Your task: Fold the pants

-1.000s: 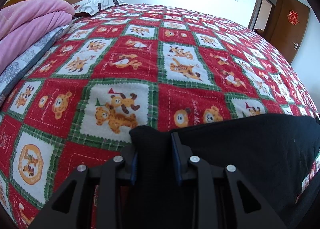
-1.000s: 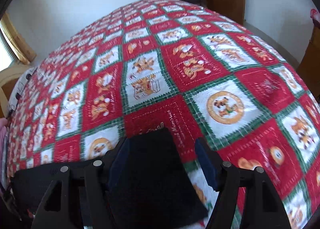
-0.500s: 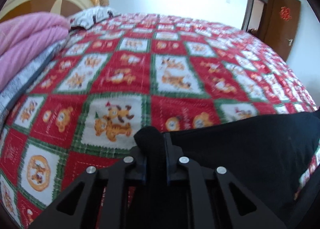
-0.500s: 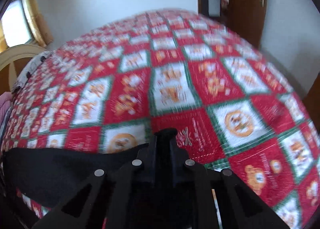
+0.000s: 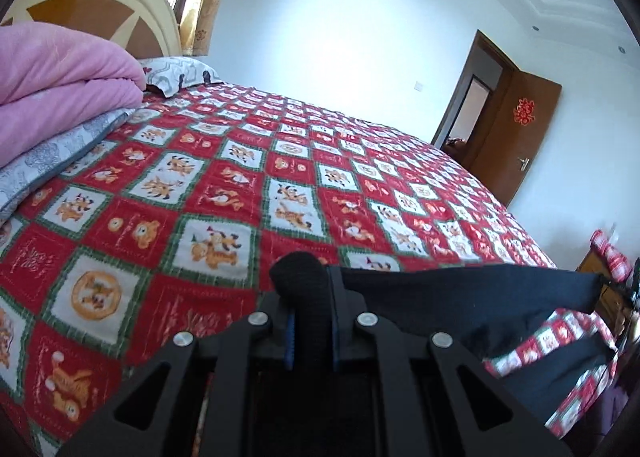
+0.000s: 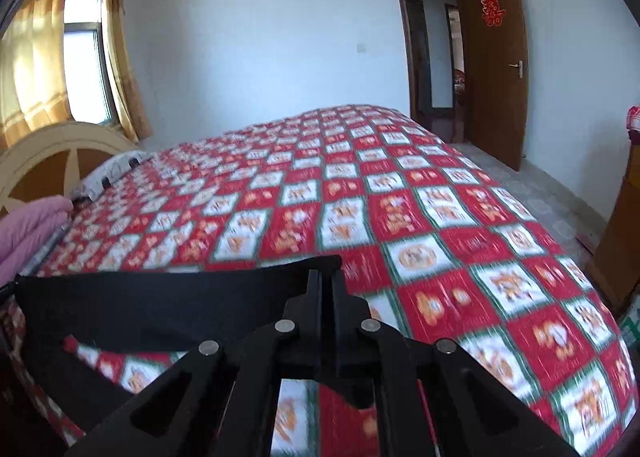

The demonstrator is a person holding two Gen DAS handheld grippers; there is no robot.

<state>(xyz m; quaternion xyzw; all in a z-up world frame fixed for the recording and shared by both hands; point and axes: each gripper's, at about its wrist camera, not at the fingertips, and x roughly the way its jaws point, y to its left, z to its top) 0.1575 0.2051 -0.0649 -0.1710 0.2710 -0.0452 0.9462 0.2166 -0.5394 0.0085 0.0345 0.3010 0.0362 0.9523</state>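
1. Left gripper [image 5: 310, 299] pinches one bunched corner of the black pants [image 5: 460, 297]; right gripper [image 6: 326, 289] is clamped on the other.
2. The edge hangs taut between them above the red patchwork bedspread [image 5: 224, 185], probably raised to spread flat before folding.

The black pants [image 5: 460, 301] run past the frame edge, their legs out of view

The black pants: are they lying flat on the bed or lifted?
Lifted: the black pants hang stretched between both shut grippers, the bedspread showing beneath.
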